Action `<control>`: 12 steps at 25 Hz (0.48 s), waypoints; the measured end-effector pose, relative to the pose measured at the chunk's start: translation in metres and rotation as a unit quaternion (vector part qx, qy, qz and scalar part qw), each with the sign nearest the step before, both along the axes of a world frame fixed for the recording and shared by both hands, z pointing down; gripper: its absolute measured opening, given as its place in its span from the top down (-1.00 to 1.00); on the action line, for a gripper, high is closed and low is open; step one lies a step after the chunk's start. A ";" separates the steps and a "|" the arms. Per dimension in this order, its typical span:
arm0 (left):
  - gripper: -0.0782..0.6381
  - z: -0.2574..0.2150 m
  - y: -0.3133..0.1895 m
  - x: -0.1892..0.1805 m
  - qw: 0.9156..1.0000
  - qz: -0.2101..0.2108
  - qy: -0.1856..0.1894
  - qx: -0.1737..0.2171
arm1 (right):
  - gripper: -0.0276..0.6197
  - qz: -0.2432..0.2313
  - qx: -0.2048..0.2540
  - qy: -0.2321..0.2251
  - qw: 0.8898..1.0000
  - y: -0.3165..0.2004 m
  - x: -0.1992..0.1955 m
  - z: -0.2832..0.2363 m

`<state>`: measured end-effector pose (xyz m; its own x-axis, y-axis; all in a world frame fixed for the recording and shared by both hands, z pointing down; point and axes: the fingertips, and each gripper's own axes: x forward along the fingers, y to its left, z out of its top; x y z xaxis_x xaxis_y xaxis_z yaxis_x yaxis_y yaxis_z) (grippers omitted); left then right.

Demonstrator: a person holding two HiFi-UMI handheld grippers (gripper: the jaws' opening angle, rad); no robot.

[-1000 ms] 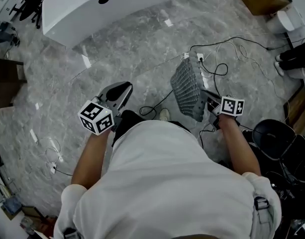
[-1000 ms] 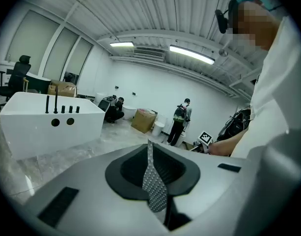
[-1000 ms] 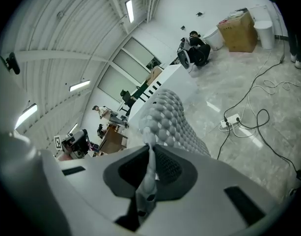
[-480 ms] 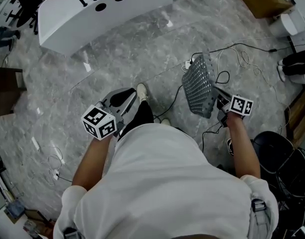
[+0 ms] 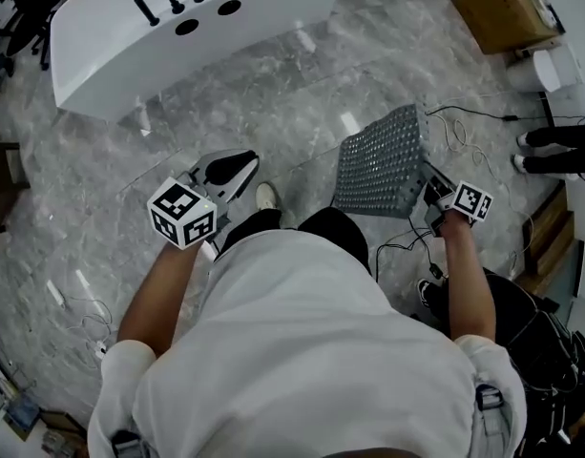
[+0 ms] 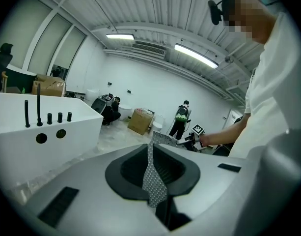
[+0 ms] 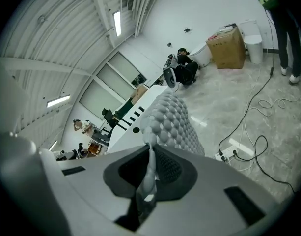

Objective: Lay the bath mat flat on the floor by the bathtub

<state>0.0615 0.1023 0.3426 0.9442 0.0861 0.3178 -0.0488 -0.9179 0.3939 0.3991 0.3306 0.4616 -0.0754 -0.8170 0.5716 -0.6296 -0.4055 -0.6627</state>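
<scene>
The grey bumpy bath mat [image 5: 378,165] hangs above the marble floor, tilted, with its studded face up. My right gripper [image 5: 426,187] is shut on its right edge. In the right gripper view the mat [image 7: 175,122] rises from between the jaws of the right gripper [image 7: 149,149]. My left gripper [image 5: 246,165] is held apart to the left of the mat, jaws together and holding nothing. The left gripper view shows the left gripper [image 6: 150,149], with the mat [image 6: 165,138] far off. The white bathtub [image 5: 177,27] stands ahead at the upper left, and the floor beside it is bare.
Cables and a power strip [image 5: 469,127] lie on the floor right of the mat. Someone's legs [image 5: 559,146] stand at the right edge. A cardboard box [image 5: 507,8] and a white bin [image 5: 550,65] are at the back right. Dark gear [image 5: 545,337] sits at my lower right.
I have stepped closer to the bathtub. The right gripper has swung the mat from hanging edge-on to a flatter, spread pose. The left gripper has kept its pose.
</scene>
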 end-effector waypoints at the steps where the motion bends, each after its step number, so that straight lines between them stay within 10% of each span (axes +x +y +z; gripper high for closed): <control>1: 0.65 -0.002 -0.013 0.005 1.000 0.000 0.002 0.002 | 0.80 0.000 0.002 0.005 1.000 -0.017 0.011 -0.002; 12: 0.65 0.007 -0.114 0.070 0.998 -0.052 -0.001 -0.021 | 0.80 -0.015 0.018 0.016 1.000 -0.204 0.134 0.012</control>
